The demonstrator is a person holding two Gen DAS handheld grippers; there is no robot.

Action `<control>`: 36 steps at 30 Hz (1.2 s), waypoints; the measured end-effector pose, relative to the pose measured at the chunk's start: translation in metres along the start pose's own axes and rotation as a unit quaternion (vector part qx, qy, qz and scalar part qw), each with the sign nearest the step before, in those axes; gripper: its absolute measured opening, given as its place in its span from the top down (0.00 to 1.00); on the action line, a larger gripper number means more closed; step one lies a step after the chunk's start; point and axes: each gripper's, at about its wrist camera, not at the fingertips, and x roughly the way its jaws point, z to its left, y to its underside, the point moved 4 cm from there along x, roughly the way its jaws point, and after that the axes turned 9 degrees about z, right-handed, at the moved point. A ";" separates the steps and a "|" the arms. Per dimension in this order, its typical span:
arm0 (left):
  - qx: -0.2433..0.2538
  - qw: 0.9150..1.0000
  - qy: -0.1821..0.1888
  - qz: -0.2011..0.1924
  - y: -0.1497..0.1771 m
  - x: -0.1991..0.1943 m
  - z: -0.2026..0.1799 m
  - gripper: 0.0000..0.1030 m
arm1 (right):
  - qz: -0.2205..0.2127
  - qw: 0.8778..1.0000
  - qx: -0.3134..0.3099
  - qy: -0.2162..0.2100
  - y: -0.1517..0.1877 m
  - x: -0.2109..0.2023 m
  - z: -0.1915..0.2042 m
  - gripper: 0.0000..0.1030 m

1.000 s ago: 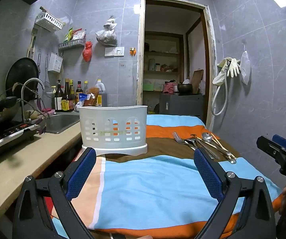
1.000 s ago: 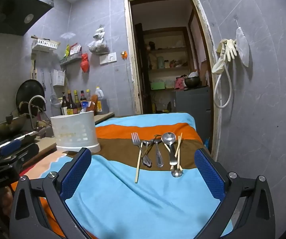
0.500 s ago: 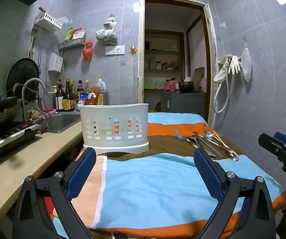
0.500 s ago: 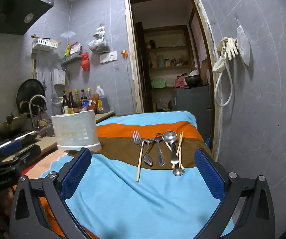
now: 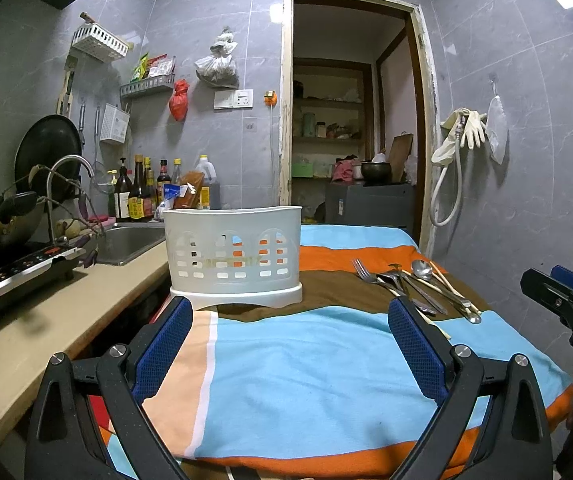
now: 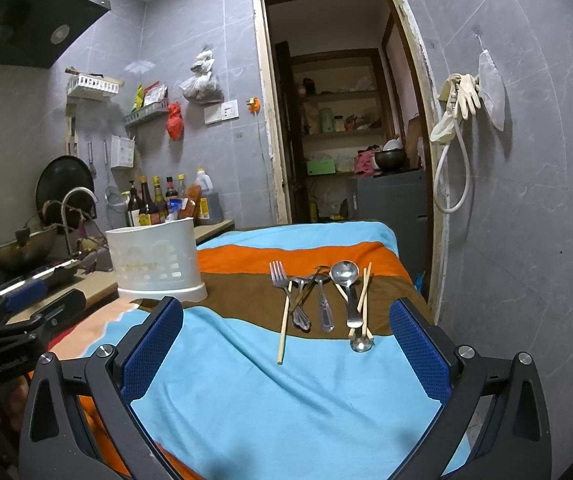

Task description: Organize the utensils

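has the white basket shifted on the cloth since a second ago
No. The white basket sits on the same brown stripe of the cloth, beside the counter edge; only the camera drifted slightly.

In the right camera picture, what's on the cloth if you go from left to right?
White basket → fork → big spoon → chopsticks. The small spoons in between overlap, so I skip them.

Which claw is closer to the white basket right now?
Left. The left claw is open and faces the white basket head-on, just short of its base. The right claw is open too, aimed at the utensils, with the basket off to its left.
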 end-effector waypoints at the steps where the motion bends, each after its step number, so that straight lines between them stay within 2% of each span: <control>1: 0.000 1.000 0.000 0.001 0.000 0.000 0.000 0.07 | 0.000 1.000 0.000 0.000 0.000 0.000 0.000 0.00; 36: 0.004 1.000 -0.002 0.004 0.002 0.003 0.000 0.07 | 0.003 1.000 0.000 0.000 0.000 0.000 0.000 0.00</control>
